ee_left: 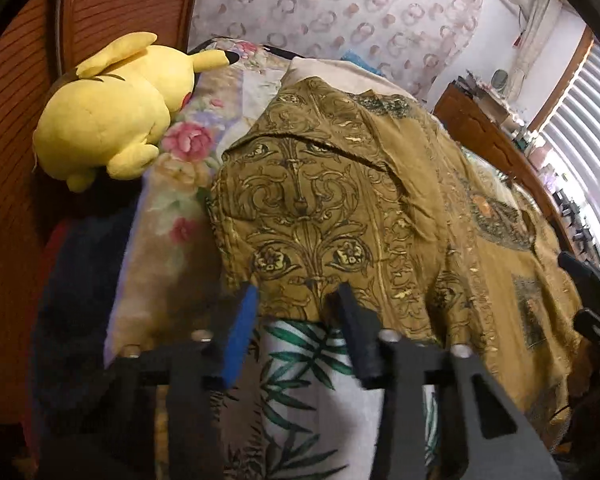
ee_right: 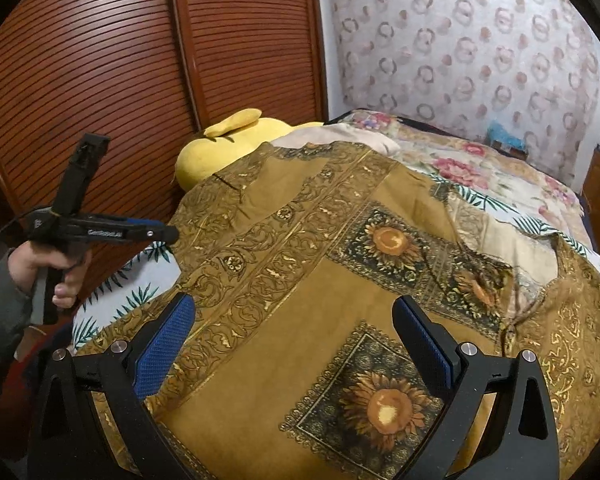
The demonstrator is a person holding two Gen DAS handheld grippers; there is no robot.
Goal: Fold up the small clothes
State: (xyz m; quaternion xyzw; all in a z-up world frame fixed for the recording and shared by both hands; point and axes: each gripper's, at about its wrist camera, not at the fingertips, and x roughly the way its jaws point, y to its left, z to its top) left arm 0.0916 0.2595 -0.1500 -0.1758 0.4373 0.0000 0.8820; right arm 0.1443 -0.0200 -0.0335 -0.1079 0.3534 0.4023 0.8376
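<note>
While the left gripper (ee_left: 296, 300) sat at the near hem of the shirt (ee_left: 340, 200), its jaws were partly spread, with the hem just ahead of the tips; whether the pads touched cloth I could not tell. Seen from the right wrist, that same gripper (ee_right: 168, 234) was held by a hand (ee_right: 44, 268) in a grey sleeve (ee_right: 0, 312), tips at the shirt's left edge. Right gripper (ee_right: 296, 320) was spread wide, hovering above the shirt (ee_right: 300, 280), nothing pinched. Shirt was mustard with dark scrollwork and sunflower panels, lying spread out ahead of and under both grippers on the bed (ee_right: 500, 176). Palm-print sheet (ee_left: 308, 380) showed under the left gripper. Yellow plush (ee_left: 112, 112) lay ahead-left of the left gripper, just beyond the shirt, against the slatted doors (ee_right: 100, 80).
</note>
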